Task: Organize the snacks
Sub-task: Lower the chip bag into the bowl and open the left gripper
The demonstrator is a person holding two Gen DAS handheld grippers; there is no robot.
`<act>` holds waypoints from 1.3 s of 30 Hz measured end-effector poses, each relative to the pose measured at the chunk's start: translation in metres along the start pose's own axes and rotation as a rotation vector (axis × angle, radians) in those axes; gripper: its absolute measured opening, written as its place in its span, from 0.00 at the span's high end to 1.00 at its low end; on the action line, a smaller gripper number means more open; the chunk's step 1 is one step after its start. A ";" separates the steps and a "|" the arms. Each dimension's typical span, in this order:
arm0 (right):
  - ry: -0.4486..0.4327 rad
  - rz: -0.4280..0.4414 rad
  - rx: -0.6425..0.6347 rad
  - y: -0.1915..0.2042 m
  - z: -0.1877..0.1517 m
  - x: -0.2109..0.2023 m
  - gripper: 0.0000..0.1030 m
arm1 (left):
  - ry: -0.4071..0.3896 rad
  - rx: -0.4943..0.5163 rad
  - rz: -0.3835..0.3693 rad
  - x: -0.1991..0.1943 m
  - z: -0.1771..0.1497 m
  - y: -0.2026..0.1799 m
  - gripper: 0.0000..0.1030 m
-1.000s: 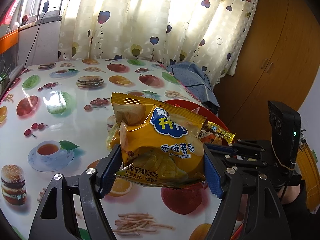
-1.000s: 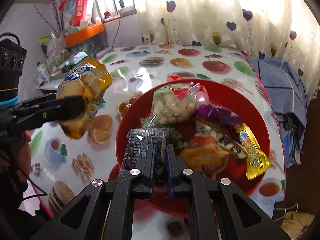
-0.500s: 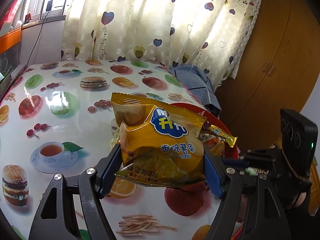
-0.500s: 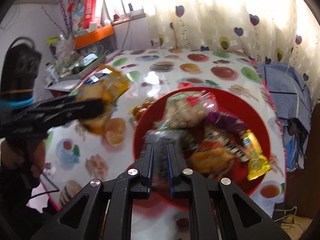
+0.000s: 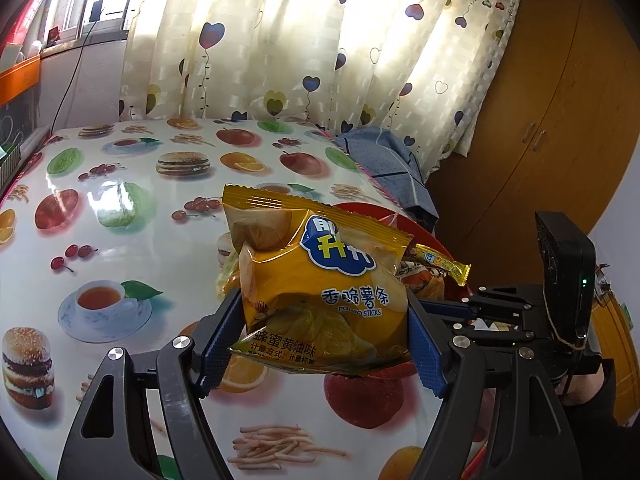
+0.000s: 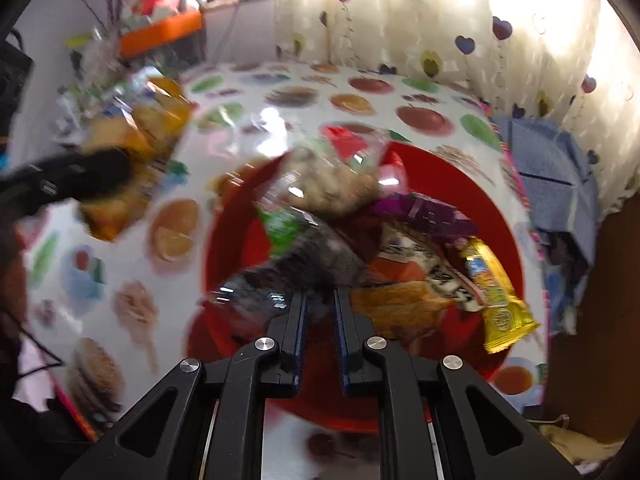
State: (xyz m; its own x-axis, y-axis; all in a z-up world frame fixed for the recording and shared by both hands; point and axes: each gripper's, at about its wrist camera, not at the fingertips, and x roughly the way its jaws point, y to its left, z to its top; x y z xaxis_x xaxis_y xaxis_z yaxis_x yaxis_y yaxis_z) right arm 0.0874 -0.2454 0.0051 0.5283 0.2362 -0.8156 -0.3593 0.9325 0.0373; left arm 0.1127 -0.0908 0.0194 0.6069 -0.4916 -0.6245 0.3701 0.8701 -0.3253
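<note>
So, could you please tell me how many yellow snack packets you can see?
2: the potato sticks bag gripped in the left tongs above the table, and a yellow bar at the red bowl's right edge. More may lie buried.

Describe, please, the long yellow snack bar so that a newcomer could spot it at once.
Find the red bowl on the fruit-print tablecloth. Along its right inner wall lies the yellow bar, partly over the rim. It alone is long, narrow and bright yellow.

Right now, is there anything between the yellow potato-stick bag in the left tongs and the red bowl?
Nothing visible blocks it. The left tongs hold the potato-stick bag in the air beside the red bowl. Only bare tablecloth lies between them, though the bowl is already crowded with snacks and the right tongs work there.
</note>
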 end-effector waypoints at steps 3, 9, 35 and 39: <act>0.020 -0.033 -0.032 0.006 0.002 0.007 0.90 | 0.007 0.007 -0.011 0.003 0.000 -0.002 0.27; 0.027 0.023 0.023 0.003 0.014 0.036 0.89 | 0.009 0.016 -0.012 0.003 0.000 -0.005 0.27; -0.118 -0.080 0.243 -0.062 -0.021 -0.045 0.83 | 0.103 0.230 -0.116 0.083 -0.008 -0.074 0.26; -0.136 -0.077 0.241 -0.062 -0.020 -0.050 0.83 | 0.082 0.231 -0.132 0.081 -0.008 -0.074 0.26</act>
State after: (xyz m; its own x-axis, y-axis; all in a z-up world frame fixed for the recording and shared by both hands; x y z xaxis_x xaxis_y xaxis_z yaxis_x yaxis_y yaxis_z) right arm 0.0678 -0.3202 0.0322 0.6511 0.1815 -0.7369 -0.1292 0.9833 0.1281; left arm 0.1289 -0.1949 -0.0122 0.4871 -0.5875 -0.6462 0.5982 0.7635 -0.2432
